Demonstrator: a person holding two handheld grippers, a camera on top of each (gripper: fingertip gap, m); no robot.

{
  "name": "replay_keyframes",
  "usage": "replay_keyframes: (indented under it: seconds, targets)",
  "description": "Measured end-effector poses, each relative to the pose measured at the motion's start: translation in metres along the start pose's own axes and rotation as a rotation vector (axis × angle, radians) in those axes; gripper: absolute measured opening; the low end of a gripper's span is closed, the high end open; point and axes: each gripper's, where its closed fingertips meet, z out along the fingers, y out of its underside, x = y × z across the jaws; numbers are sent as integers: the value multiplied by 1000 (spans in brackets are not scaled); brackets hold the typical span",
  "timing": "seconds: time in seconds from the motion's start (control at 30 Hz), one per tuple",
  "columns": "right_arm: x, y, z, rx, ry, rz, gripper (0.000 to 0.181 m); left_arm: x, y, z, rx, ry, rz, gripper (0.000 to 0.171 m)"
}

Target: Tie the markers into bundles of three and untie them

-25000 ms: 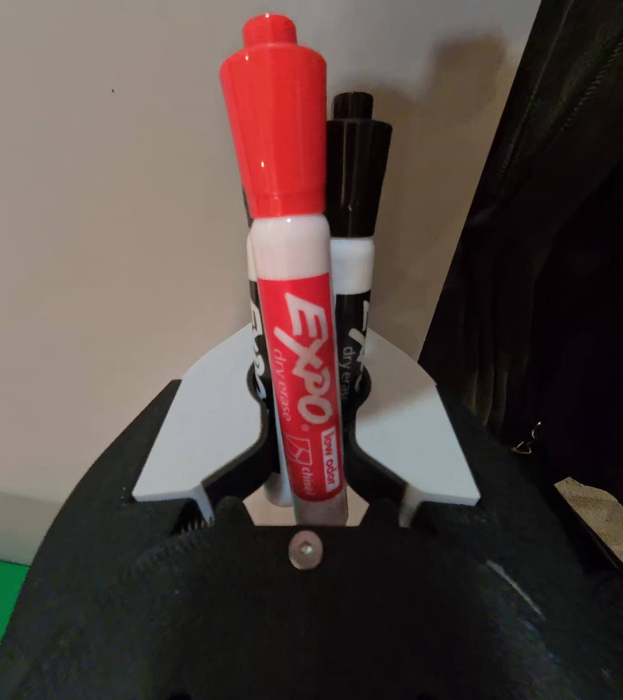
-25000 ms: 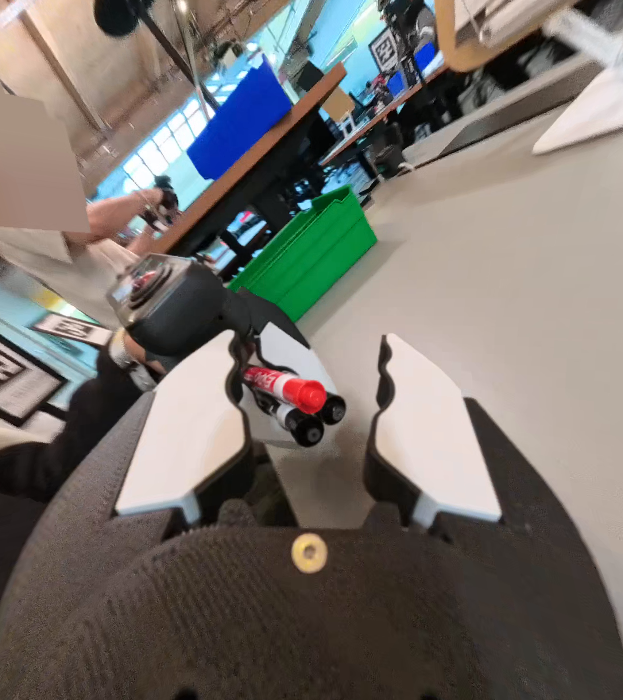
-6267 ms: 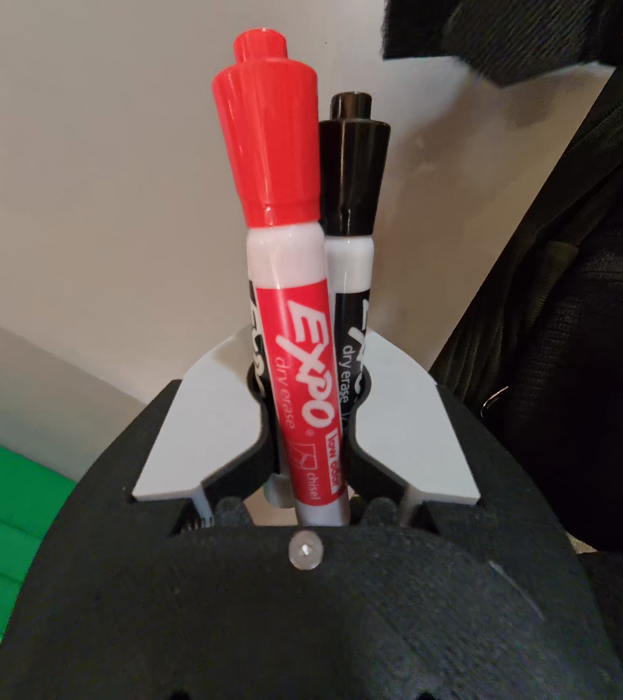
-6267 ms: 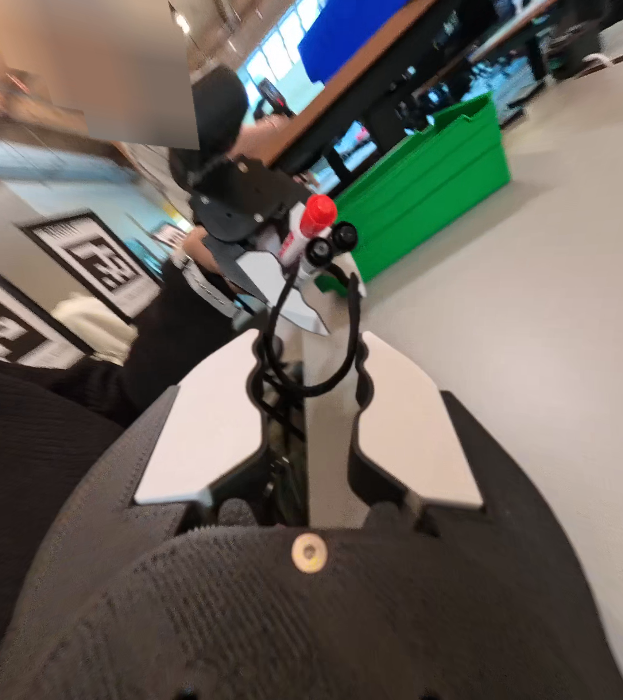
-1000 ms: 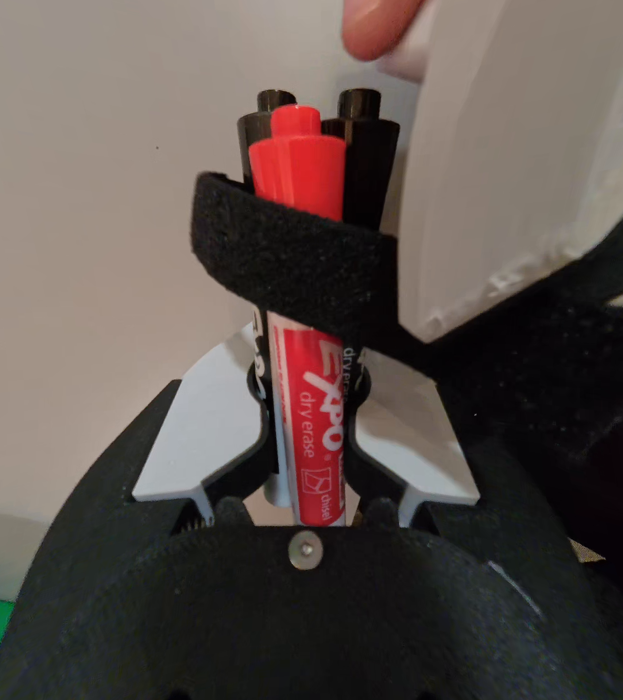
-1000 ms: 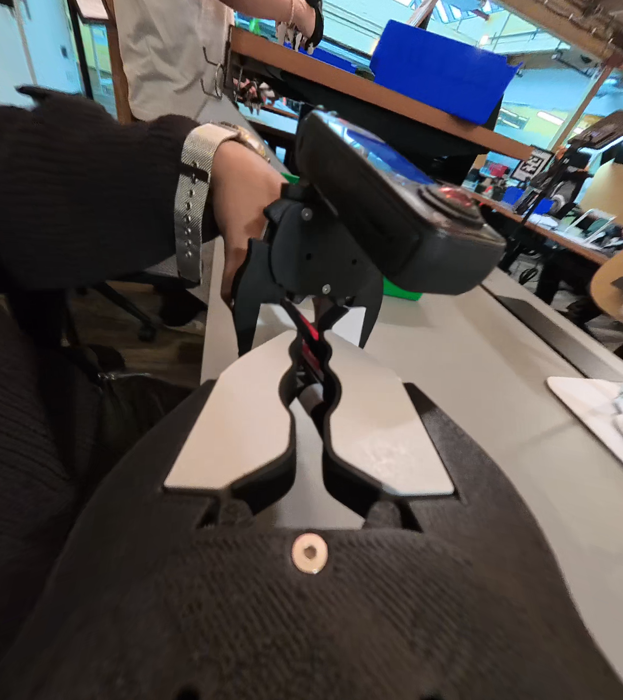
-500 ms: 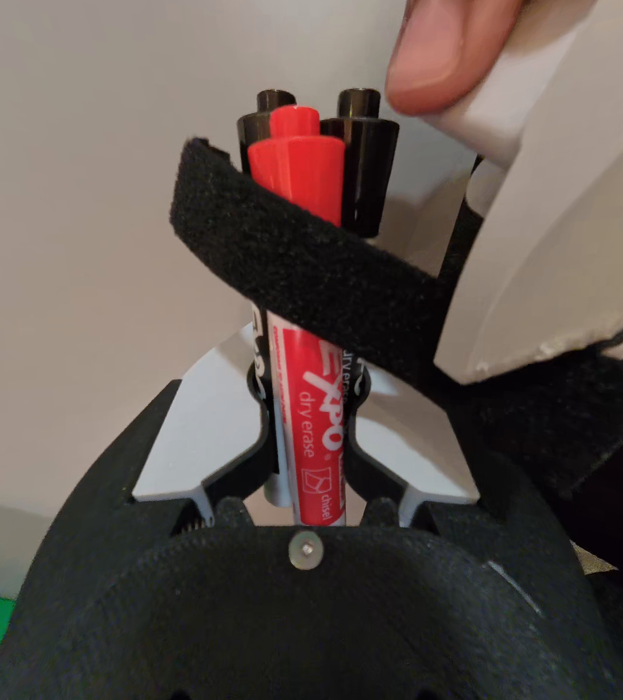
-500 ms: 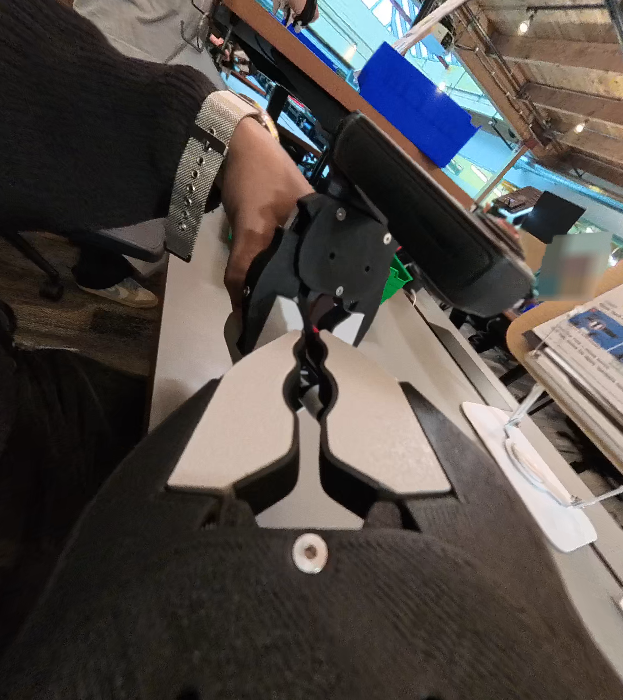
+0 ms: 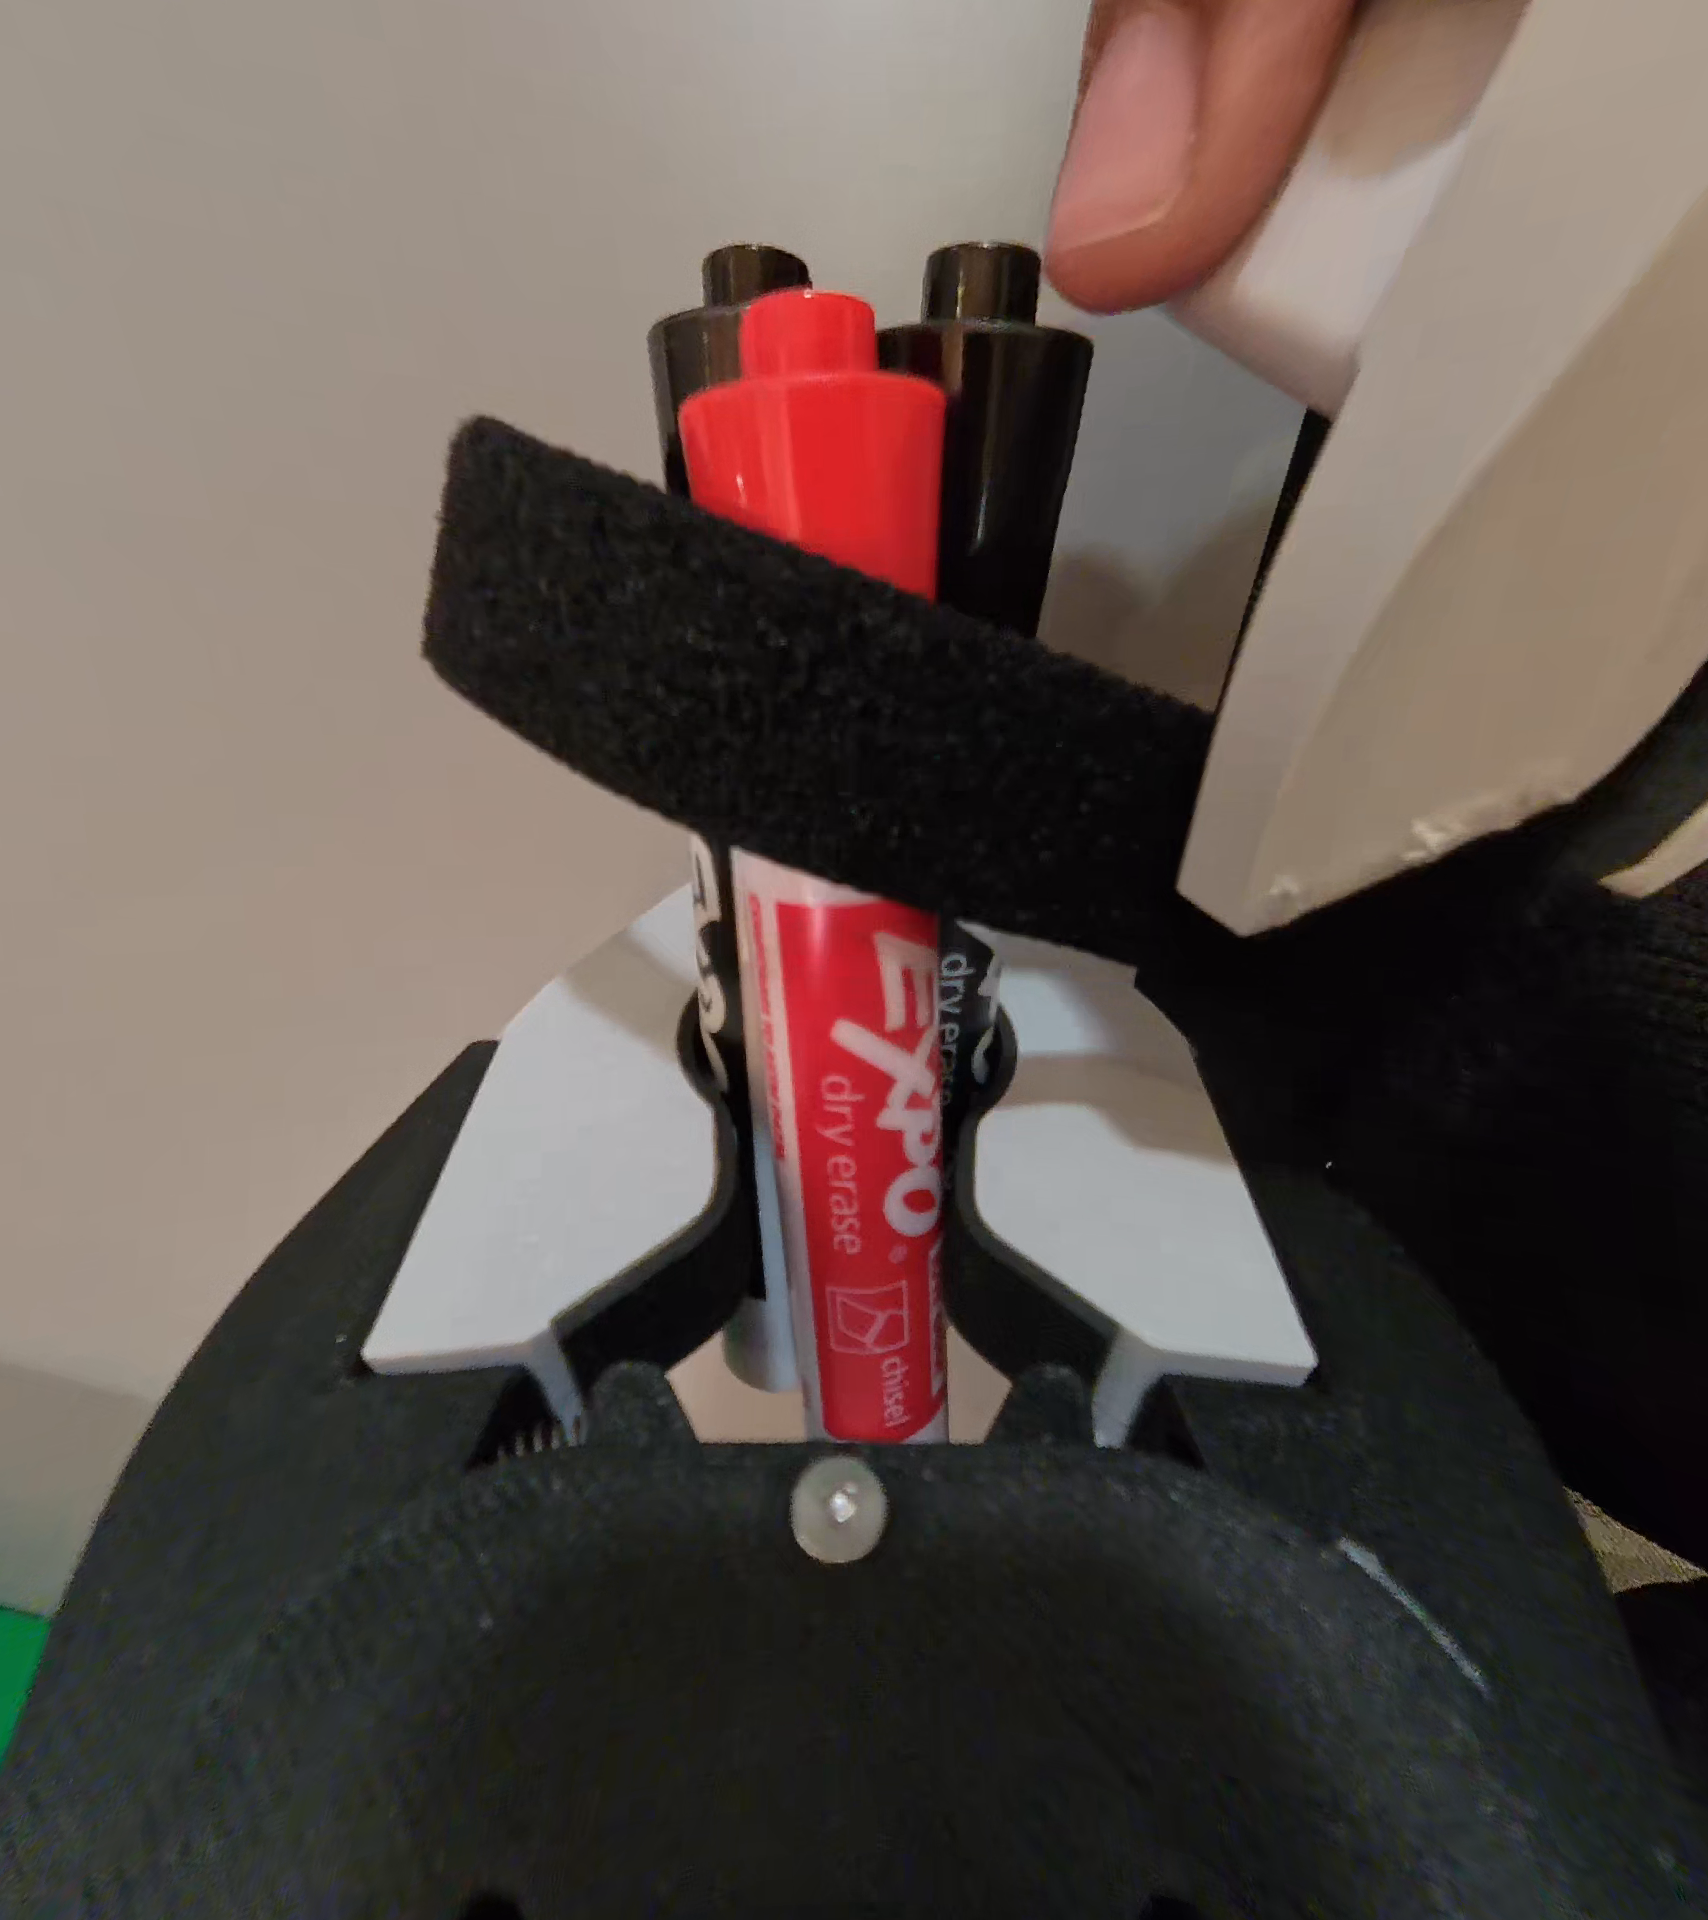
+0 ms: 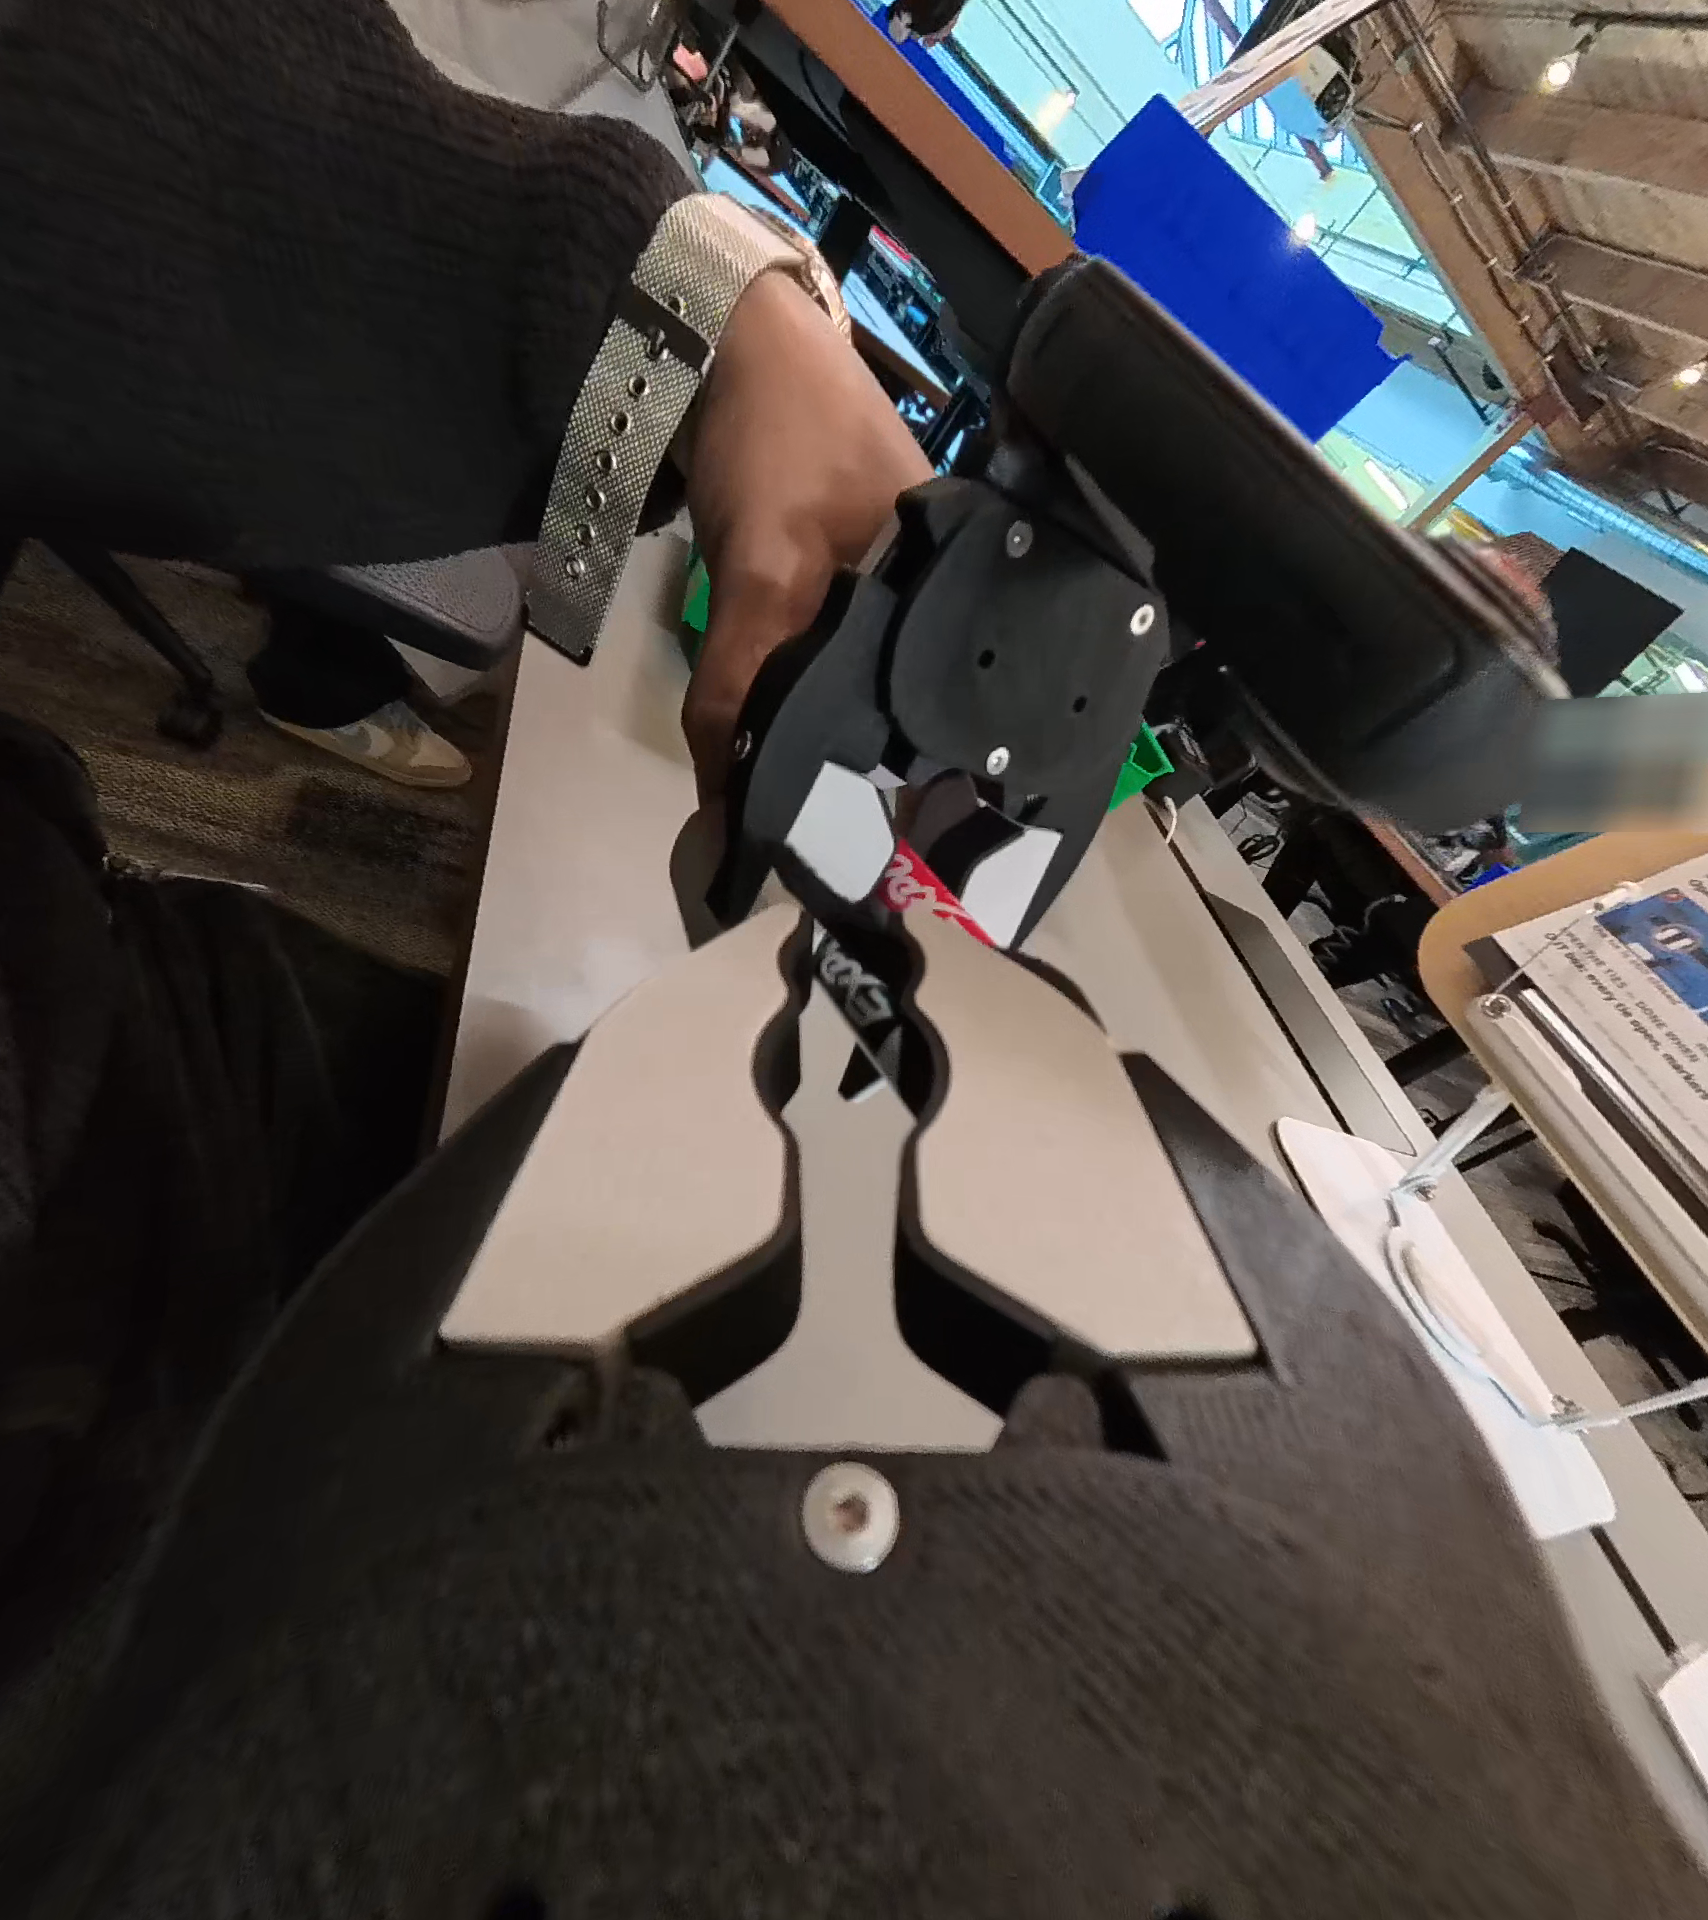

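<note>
My left gripper (image 9: 850, 1039) is shut on three upright markers: a red marker (image 9: 829, 1143) in front and two black markers (image 9: 1006, 447) behind it. A black fuzzy strap (image 9: 777, 707) runs slanted across the markers below their caps. Its right end goes into my right gripper, whose white fingers (image 9: 1504, 520) fill the upper right. In the right wrist view my right gripper (image 10: 850, 966) is almost closed just in front of the left gripper (image 10: 933, 862). The red marker (image 10: 917, 894) and a black marker (image 10: 855, 1003) show past its fingertips.
A person's fingertip (image 9: 1162, 177) sits on the right gripper just above the marker caps. A hand with a mesh watch band (image 10: 621, 416) holds the left gripper over the grey table (image 10: 569, 831). A green bin (image 10: 1146, 758), a white pad (image 10: 1452, 1330) and an instruction sheet on a stand (image 10: 1660, 1039) lie to the right. One gripper's finger ends stand about 9 cm off the other's.
The strap has been drawn out to the right and now stands off the markers on the left. My right gripper has shifted right and up. The markers stay clamped in my left gripper.
</note>
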Motion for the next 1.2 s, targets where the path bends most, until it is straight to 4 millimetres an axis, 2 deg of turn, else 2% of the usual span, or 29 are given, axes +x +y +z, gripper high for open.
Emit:
replay_keyframes:
  seconds: [0.33,0.47,0.63,0.93,1.07,1.2]
  targets:
    - [-4,9,3,-45,-9,-24,20,-7,6,2,-9,-19,-15,43]
    - [-7,18,4,-78,-32,-18,28,-10,6,3,1,-26,-15,43]
    - [-7,20,2,-85,-41,-5,28,-14,4,2,23,-46,-10,43]
    - [15,11,-12,-5,18,98,25,-12,6,6,7,-28,-15,45]
    - [26,17,-15,-6,53,162,25,-5,8,9,-20,9,-23,43]
    - [24,26,-12,-60,58,135,24,-7,10,15,-31,4,-23,43]
